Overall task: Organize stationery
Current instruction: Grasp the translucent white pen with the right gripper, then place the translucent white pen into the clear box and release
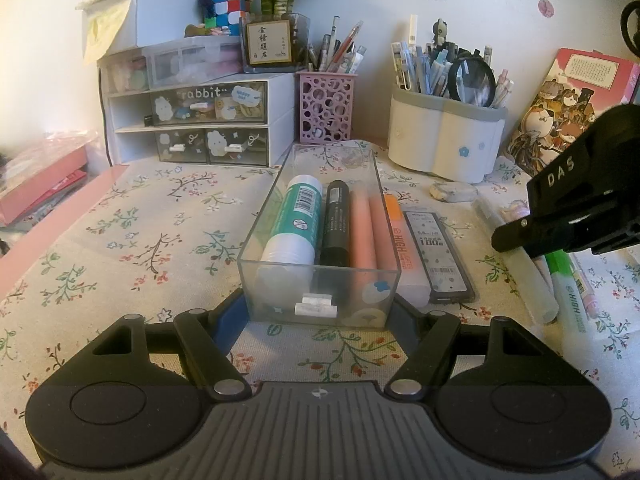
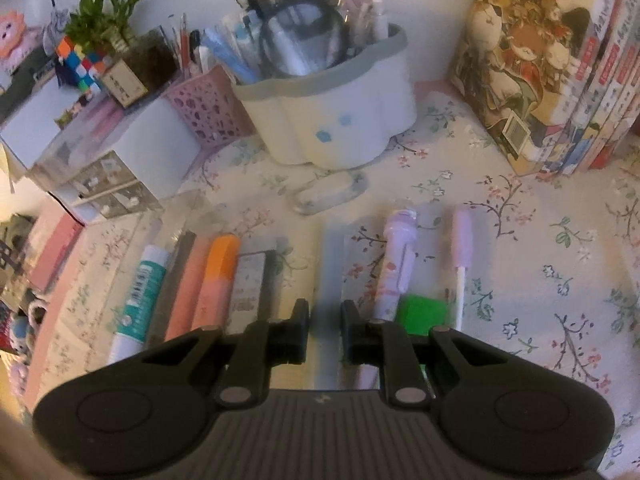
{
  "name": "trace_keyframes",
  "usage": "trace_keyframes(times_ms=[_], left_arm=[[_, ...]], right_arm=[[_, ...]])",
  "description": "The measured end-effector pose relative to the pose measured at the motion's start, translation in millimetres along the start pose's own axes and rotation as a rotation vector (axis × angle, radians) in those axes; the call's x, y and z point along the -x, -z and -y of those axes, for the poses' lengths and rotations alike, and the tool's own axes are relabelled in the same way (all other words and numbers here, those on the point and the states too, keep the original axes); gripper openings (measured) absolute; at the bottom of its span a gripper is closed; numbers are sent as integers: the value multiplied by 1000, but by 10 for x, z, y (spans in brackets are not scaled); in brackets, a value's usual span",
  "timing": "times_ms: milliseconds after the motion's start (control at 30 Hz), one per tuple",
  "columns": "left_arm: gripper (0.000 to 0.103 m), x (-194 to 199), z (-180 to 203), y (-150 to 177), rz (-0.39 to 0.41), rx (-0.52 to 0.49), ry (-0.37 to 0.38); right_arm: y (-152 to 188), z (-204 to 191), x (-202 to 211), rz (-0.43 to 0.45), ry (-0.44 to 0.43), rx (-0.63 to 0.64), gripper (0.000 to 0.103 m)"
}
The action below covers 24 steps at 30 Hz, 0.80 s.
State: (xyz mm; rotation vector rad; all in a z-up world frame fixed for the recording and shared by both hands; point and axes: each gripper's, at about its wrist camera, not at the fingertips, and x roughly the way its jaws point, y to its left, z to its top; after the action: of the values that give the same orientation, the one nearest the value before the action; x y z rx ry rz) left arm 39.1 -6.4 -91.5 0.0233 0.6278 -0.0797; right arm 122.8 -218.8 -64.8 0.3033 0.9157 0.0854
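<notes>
"rabbit" stands on the drawer front (image 1: 208,98) far ahead-left of the left gripper (image 1: 320,300). "HIGH" runs along the orange highlighter (image 1: 402,240) just right of it; "100" marks the lead case (image 1: 440,252) beside that. "DAS" is on the right gripper (image 1: 560,178). "HIGH" marks the green highlighter (image 1: 574,308) beneath it.

A matt floral cloth (image 1: 120,240) covers the counter. The tray (image 1: 264,216) is clear glossy plastic with smooth walls. The glue stick (image 1: 298,220) has a shiny printed label. The hand-held gripper (image 1: 320,304) is matt black plastic with bright metal pins. The pink pen cup (image 1: 326,106) is perforated.
</notes>
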Motion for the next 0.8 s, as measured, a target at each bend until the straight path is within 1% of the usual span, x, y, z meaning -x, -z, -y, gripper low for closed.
trace_keyframes(times_ms=[67,333,467,600,733,800], left_arm=[[72,1,1,0,0,-1,0],[72,2,36,1,-3,-4,-11],[72,1,46,1,-3,-4,-14],[72,1,42,0,-3,-4,-12],[72,1,47,-3,-3,-5,-13],[72,1,44,-4,-3,-6,-10]], right_arm=[[-9,0,10,0,-19,-11,4],[-9,-25,36,3,-49,-23,4],[-36,-58,101,8,-102,-42,4],[-66,-129,100,16,-104,-35,4],[-99,-164,104,12,-159,-61,4],[-118,-229,124,19,-167,-48,4]])
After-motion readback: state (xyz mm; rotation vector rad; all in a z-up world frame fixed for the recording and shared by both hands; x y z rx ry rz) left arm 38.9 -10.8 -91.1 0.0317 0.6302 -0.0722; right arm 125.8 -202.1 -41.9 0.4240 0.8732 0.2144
